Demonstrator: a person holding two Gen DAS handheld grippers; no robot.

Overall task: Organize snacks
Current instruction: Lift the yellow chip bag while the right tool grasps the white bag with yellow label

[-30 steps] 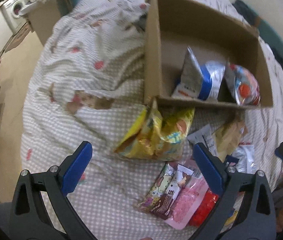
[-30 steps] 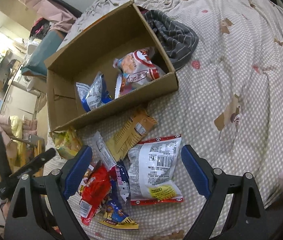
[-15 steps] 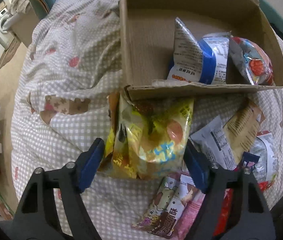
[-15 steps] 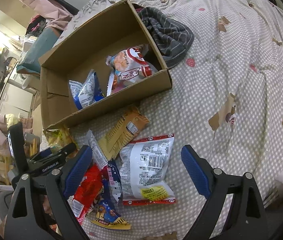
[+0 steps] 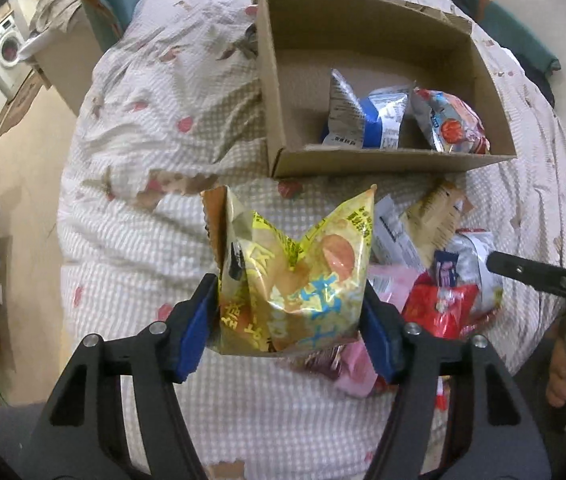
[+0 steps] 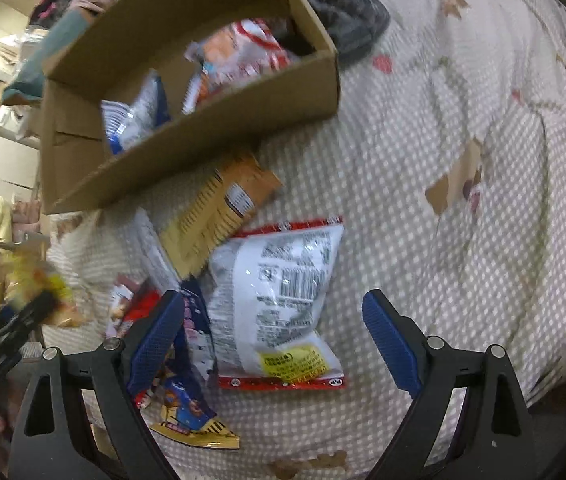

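My left gripper [image 5: 289, 312] is shut on a yellow snack bag [image 5: 295, 276] and holds it above the bed, in front of the cardboard box [image 5: 395, 164]. The box holds a blue-and-silver bag [image 5: 367, 122] and a red-and-white bag [image 5: 451, 126]. My right gripper [image 6: 273, 340] is open and empty, over a white bag with a red edge [image 6: 283, 300] in the snack pile. A tan packet [image 6: 219, 208] and a dark blue packet [image 6: 187, 392] lie beside it. The box also shows in the right wrist view [image 6: 203, 132].
The bed has a dotted cover [image 6: 463, 160]. A dark striped cloth [image 6: 347, 12] lies behind the box. The left of the bed drops to the floor [image 5: 15, 184], with a washing machine [image 5: 3, 52] beyond. More packets [image 5: 439, 276] lie right of the held bag.
My left gripper closed on the yellow bag and lifted it off the bed, backing away from the box. My right gripper moved slightly closer to the white bag and stays open.
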